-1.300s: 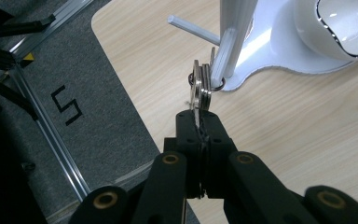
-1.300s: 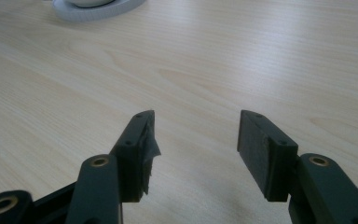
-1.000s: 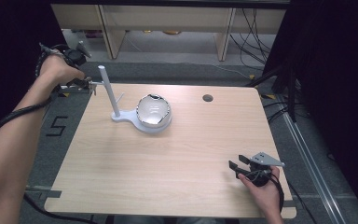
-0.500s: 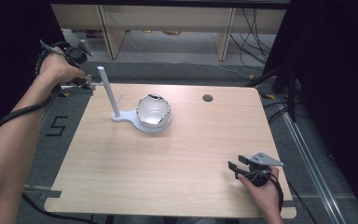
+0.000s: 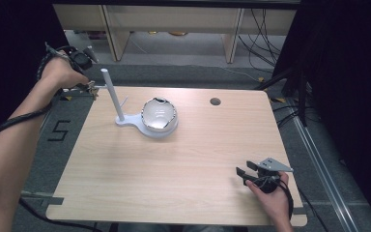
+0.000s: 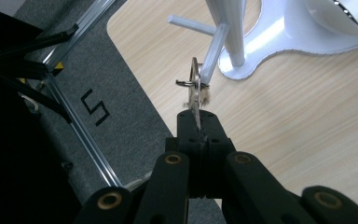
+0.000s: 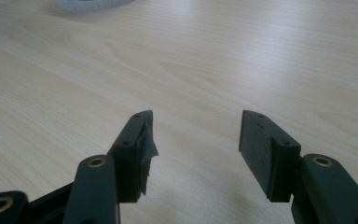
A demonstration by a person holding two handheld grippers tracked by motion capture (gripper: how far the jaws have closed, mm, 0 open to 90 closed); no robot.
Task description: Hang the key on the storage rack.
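Left tongs [image 6: 199, 122] clamp a metal ring [image 6: 194, 83] at a peg [image 6: 213, 52] of the white stand [image 5: 121, 104]; right tongs [image 7: 195, 140] gape, idle on the table [image 5: 174, 174]; hanging seems underway; next, slide the ring fully on.

The white stand [image 6: 242, 42] is cut off at twelve o'clock in the left gripper view, its bowl [image 6: 349, 14] cropped at one o'clock; the pinched metal piece [image 6: 196, 88] is too small to identify.

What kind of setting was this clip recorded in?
Probably a lab or recording workspace, not a home: a plain wooden table with a cable hole, grey carpet with a taped "5" marker, and loose cables by shelving.
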